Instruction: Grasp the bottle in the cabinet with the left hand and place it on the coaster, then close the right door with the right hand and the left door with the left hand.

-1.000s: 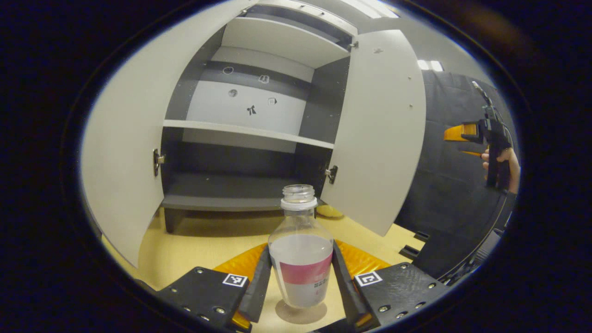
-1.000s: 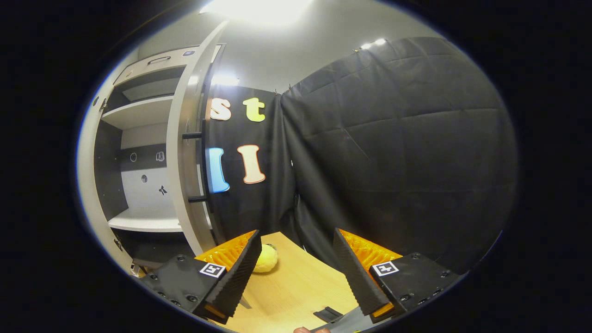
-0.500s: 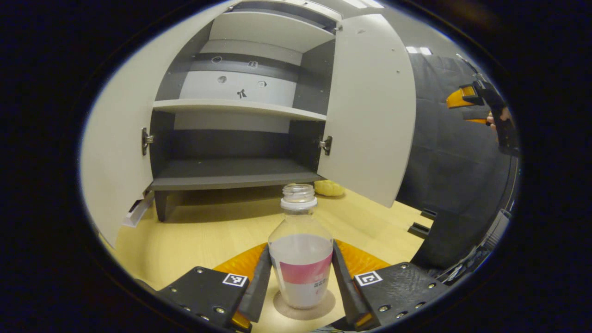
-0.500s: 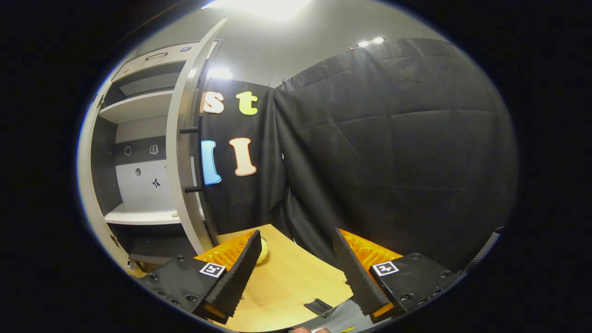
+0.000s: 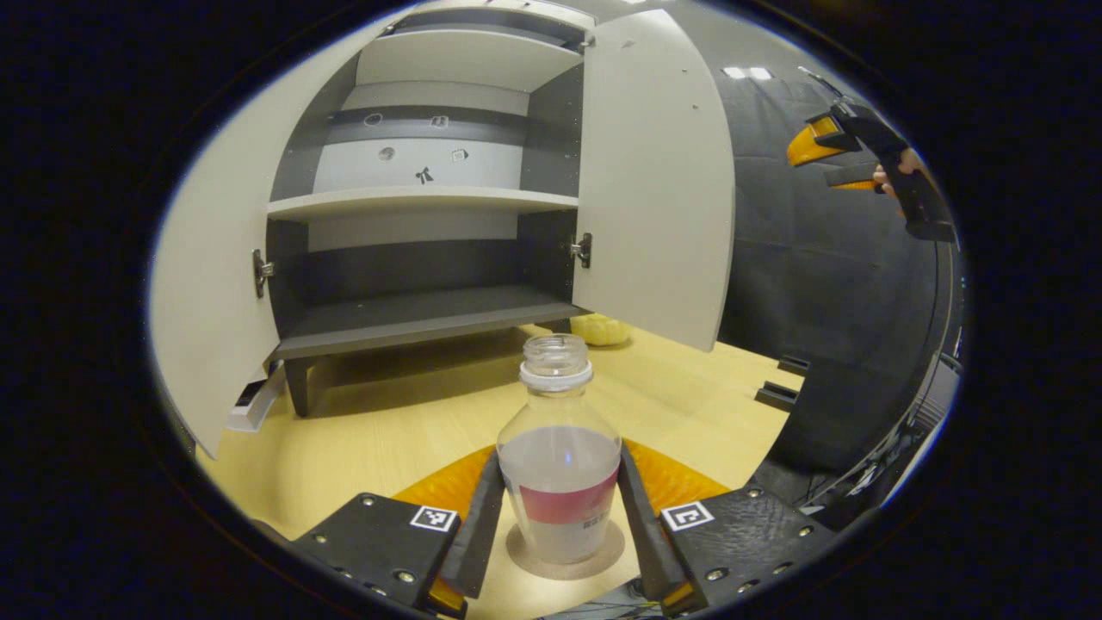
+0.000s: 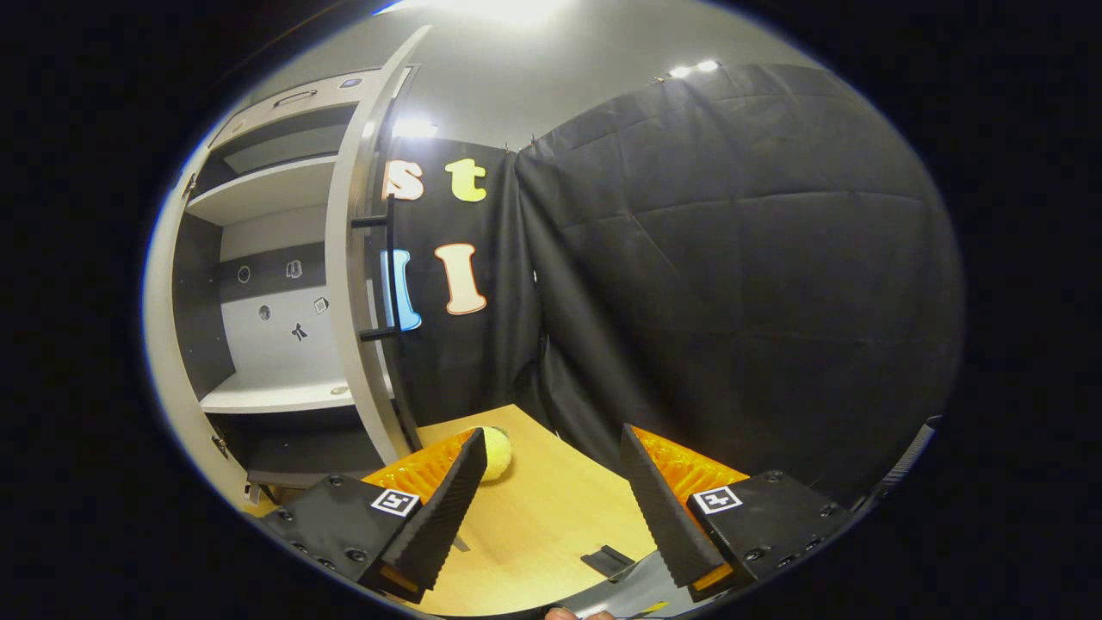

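Left gripper (image 5: 560,525): we see both fingers pressed against the sides of the bottle (image 5: 560,482), which stands upright with its base on the coaster (image 5: 564,555) on the wooden table (image 5: 362,439).
Left door (image 5: 211,284): swung wide open at the left of the cabinet (image 5: 413,301), hinge showing.
Cabinet shelves: bare where we can see them, the lower one dark, the upper one white.
Right door (image 5: 659,172): also wide open; in the right gripper view we see its edge (image 6: 353,284) and its black bar handle (image 6: 389,267).
Right gripper (image 6: 551,508): jaws spread wide, holding nothing; in the left gripper view it is held high at the far right (image 5: 839,151), well apart from the door.
Yellow object (image 5: 600,329): lying on the table beyond the right door's lower edge.
Step in hand: placing the bottle; we judge it is down on the coaster but not yet released.
Next move: we expect the left fingers must open and draw straight back without tipping the bottle, then the right gripper must reach the right door's outer face and push it shut.
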Motion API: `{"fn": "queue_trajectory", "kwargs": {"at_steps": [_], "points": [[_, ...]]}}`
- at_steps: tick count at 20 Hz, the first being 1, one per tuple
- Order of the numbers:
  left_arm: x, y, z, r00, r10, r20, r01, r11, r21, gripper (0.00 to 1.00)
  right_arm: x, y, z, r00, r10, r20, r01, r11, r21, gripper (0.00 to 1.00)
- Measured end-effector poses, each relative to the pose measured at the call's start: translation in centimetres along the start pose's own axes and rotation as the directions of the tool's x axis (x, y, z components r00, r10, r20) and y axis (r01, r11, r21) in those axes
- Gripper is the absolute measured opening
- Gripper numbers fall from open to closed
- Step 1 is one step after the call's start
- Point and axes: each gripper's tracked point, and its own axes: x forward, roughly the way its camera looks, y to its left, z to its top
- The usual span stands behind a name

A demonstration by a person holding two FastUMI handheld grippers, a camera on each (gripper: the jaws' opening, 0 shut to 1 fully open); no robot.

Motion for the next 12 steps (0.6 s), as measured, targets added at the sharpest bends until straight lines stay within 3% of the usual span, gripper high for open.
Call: {"fn": "queue_trajectory", "kwargs": {"at_steps": [1, 4, 5, 7, 8, 10, 11, 12], "points": [[-0.2, 0.0, 0.0, 1.0, 0.006, -0.003, -0.006, 1.0, -0.006, 0.71, 0.1, 0.0, 0.0, 1.0, -0.002, 0.001, 0.002, 1.0, 0.006, 0.99], [-0.8, 0.1, -0.2, 1.0, 0.023, -0.011, -0.023, 0.999, -0.027, 0.71, 0.2, 0.2, 0.6, 1.0, 0.0, 0.022, 0.0, 1.0, 0.024, 0.99], [-0.9, 0.0, -0.3, 1.0, 0.024, -0.015, -0.025, 0.999, -0.029, 0.65, 0.3, 0.0, 0.4, 1.0, -0.002, 0.021, 0.001, 1.0, 0.022, 0.99], [-1.1, -0.5, -0.5, 1.0, 0.009, -0.03, -0.01, 0.999, -0.035, 0.65, 0.6, -0.1, 0.1, 1.0, -0.003, 0.011, 0.003, 1.0, 0.018, 0.99], [-1.2, -0.7, -0.8, 0.999, 0.003, -0.039, -0.005, 0.999, -0.044, 0.79, 0.6, -0.1, -0.1, 1.0, -0.004, 0.005, 0.004, 1.0, 0.02, 0.99], [-1.4, -0.1, -1.0, 0.998, 0.024, -0.051, -0.027, 0.998, -0.057, 0.8, 0.7, 0.0, -0.6, 1.0, -0.004, -0.013, 0.004, 1.0, 0.029, 0.99], [-1.6, 0.1, -1.0, 0.998, 0.037, -0.057, -0.041, 0.997, -0.065, 0.89, 0.6, 0.0, -0.8, 1.0, -0.003, -0.021, 0.004, 0.999, 0.032, 0.99], [-2.0, 0.1, -1.0, 0.997, 0.042, -0.061, -0.046, 0.996, -0.076, 0.89, 0.5, 0.0, -0.9, 1.0, -0.004, -0.026, 0.005, 0.999, 0.031, 0.99]]}}
